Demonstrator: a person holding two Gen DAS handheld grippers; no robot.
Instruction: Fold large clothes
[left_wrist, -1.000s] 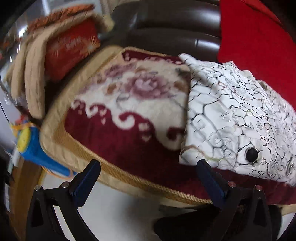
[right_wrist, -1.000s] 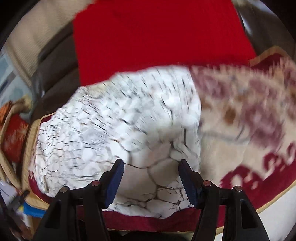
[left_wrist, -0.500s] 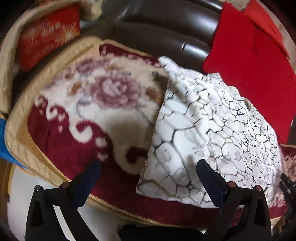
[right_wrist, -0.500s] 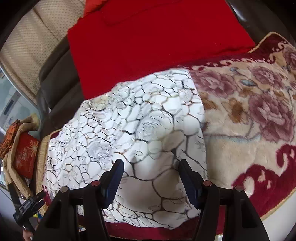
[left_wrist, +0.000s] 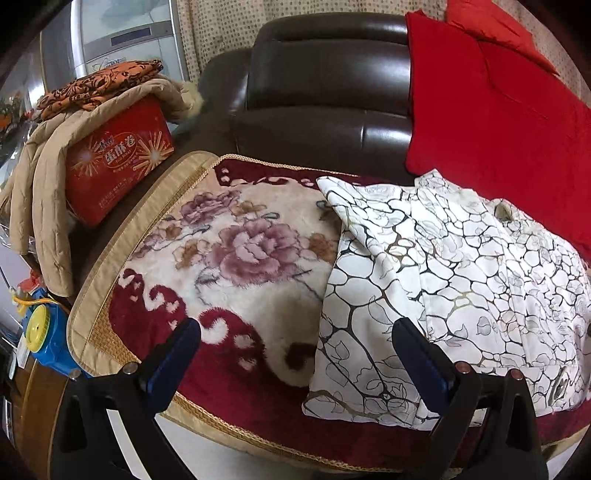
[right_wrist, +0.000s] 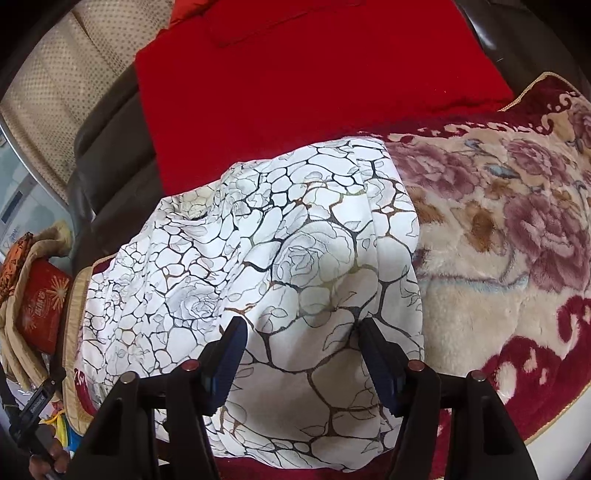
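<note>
A white garment with a black crackle and rose print (left_wrist: 443, 280) lies folded into a compact bundle on a red and cream floral blanket (left_wrist: 229, 251). It also shows in the right wrist view (right_wrist: 288, 266). My left gripper (left_wrist: 295, 350) is open and empty, held above the blanket's front edge, just left of the garment's near corner. My right gripper (right_wrist: 299, 343) is open and empty, hovering right over the near part of the garment.
The blanket covers a dark leather sofa (left_wrist: 325, 92). A red cloth (left_wrist: 498, 110) drapes the backrest behind the garment. A red box (left_wrist: 118, 155) under a beige coat (left_wrist: 44, 177) stands left. A blue and yellow toy (left_wrist: 40, 332) sits at the lower left.
Both grippers have drawn back from the garment, so more of the sofa and blanket shows. The garment lies as before.
</note>
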